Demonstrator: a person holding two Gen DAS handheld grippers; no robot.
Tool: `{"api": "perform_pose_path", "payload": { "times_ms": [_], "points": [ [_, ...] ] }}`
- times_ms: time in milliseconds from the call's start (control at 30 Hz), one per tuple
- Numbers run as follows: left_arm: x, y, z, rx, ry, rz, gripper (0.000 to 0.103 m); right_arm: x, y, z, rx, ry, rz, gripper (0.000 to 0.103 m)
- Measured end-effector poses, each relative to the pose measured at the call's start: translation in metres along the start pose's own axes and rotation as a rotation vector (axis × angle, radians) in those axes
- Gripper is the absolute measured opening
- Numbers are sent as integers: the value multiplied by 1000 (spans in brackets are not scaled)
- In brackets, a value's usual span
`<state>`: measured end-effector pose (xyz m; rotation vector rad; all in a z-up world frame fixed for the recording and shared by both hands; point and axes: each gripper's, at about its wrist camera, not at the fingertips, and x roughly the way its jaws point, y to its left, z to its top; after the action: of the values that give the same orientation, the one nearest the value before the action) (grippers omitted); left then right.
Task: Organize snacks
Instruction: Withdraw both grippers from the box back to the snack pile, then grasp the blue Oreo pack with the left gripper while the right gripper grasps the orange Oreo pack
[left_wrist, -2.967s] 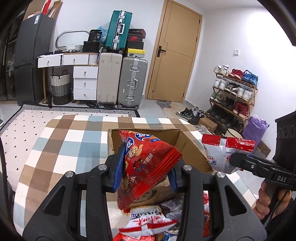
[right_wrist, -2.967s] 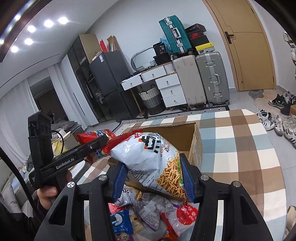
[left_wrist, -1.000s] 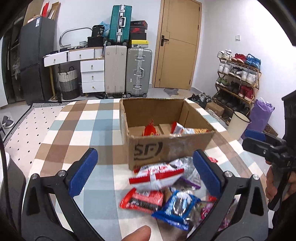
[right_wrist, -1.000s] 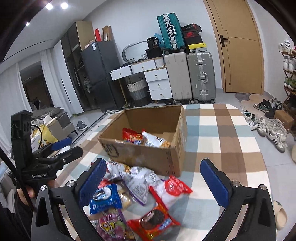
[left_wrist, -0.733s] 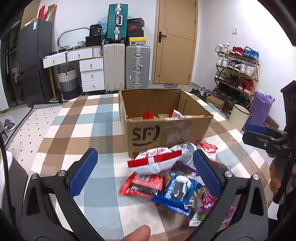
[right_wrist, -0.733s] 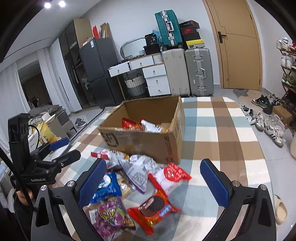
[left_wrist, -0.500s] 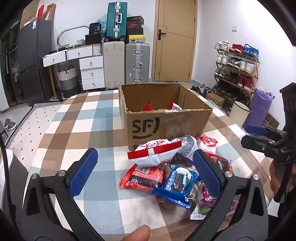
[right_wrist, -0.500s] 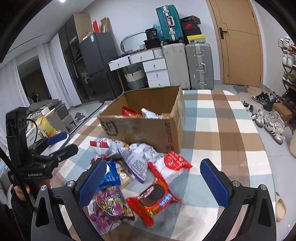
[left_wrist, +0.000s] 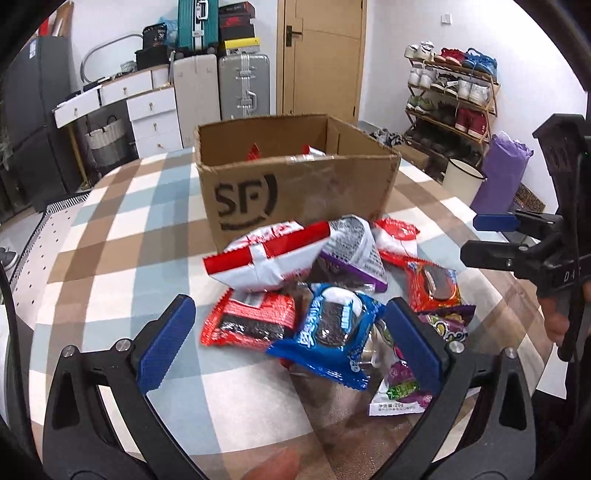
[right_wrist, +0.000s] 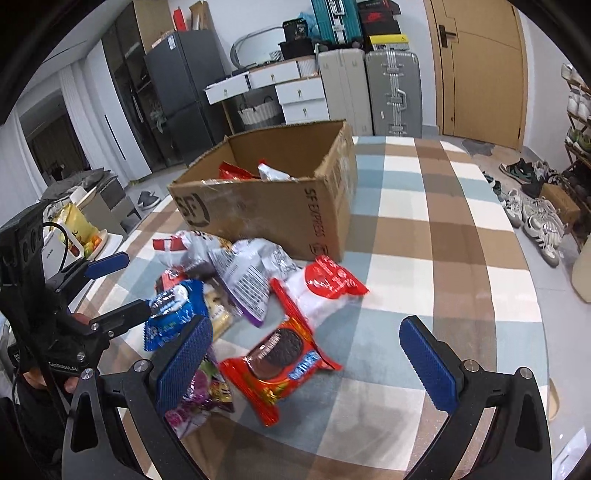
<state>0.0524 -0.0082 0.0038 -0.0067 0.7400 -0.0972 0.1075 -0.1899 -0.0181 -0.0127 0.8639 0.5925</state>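
Observation:
An open cardboard box (left_wrist: 295, 192) marked SF stands on the checked tablecloth; it also shows in the right wrist view (right_wrist: 273, 206) with two snack bags inside. A heap of snack packets lies in front of it. My left gripper (left_wrist: 290, 341) is open and empty, low over a blue cookie packet (left_wrist: 328, 325) and a red packet (left_wrist: 251, 321). My right gripper (right_wrist: 304, 363) is open and empty, low over an orange-red cookie packet (right_wrist: 277, 354). A red-and-white bag (left_wrist: 266, 258) and a silver-purple bag (right_wrist: 247, 277) lie nearer the box.
The checked tablecloth (right_wrist: 443, 258) stretches right of the heap. Suitcases (left_wrist: 240, 85), white drawers and a door stand behind the table. A shoe rack (left_wrist: 450, 99) and a purple bag are at the right. Each gripper shows in the other's view (left_wrist: 517, 240) (right_wrist: 107, 291).
Three seconds ago each gripper held a snack bag over the box; both bags now lie in the box. Both grippers are open and have drawn back and down over the heap.

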Motion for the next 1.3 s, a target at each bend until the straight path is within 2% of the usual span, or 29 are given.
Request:
{"api": "perform_pose_path", "payload": {
  "times_ms": [367,800,933,1100,1167,1300],
  "points": [
    [24,-4,-8,2,59,-19,102,25,-16,-11,-3,97,-49,103],
    [47,-1,-17,-29,90,-21,102,47,-4,-24,-63,159,-20,103],
    [49,0,-16,-29,84,-47,102,52,1,-26,-70,165,-5,103],
    [48,-2,-17,-19,78,-63,94,53,5,-27,-63,162,-4,103],
    [44,-3,-19,-12,68,-72,83,54,6,-26,-59,155,-12,103],
    [40,-5,-20,10,54,-91,69,56,6,-25,-52,154,-22,103]
  ]
}}
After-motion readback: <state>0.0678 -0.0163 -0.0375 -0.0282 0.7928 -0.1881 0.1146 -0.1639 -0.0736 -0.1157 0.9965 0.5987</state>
